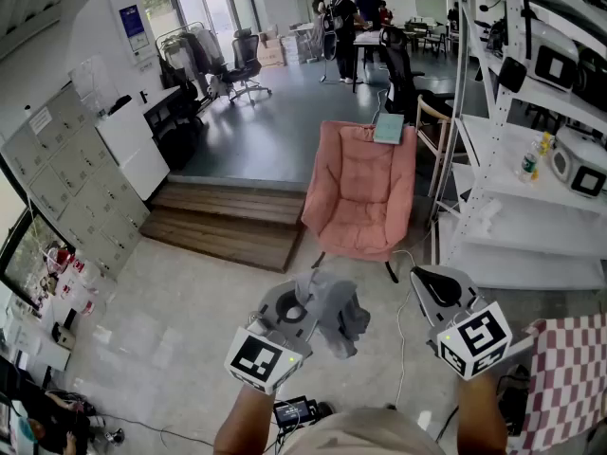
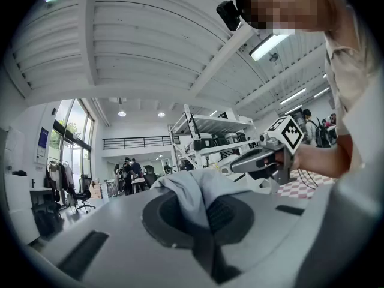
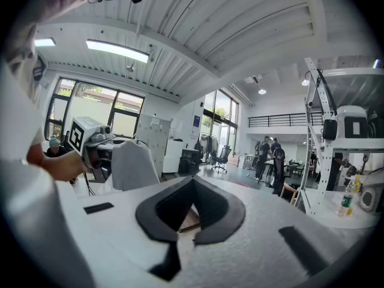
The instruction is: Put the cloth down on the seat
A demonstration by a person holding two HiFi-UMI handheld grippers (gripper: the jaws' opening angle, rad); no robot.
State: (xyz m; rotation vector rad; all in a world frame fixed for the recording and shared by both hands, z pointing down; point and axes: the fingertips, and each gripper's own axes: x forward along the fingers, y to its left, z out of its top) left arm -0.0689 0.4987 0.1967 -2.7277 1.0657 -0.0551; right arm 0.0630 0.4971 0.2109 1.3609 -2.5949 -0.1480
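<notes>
- My left gripper (image 1: 305, 292) is nearest, low in the head view. Its fingers are clenched on a crumpled pale grey cloth (image 1: 340, 322), which bunches over the jaws and hangs in the air above the floor.
- My right gripper (image 3: 192, 183) is just beside it, pointing almost level. Its dark fingers meet at the tips with nothing between them.
- Each gripper carries a cube with black-and-white square markers; these are patterns only, no words.
- A red-and-white checked fabric (image 1: 569, 377) lies at my right.
- Ahead stands the pink padded armchair (image 1: 360, 192), well apart from the cloth, with a flat teal pad (image 1: 389, 128) on top of its back.
- A white metal shelf rack (image 1: 503, 188) stands right of the chair and holds a bottle with a green label (image 1: 531, 164), print too small to read.
- A blue poster (image 1: 133, 22) is on the far left wall, unreadable.
- People (image 1: 346, 27) stand at the far end.
</notes>
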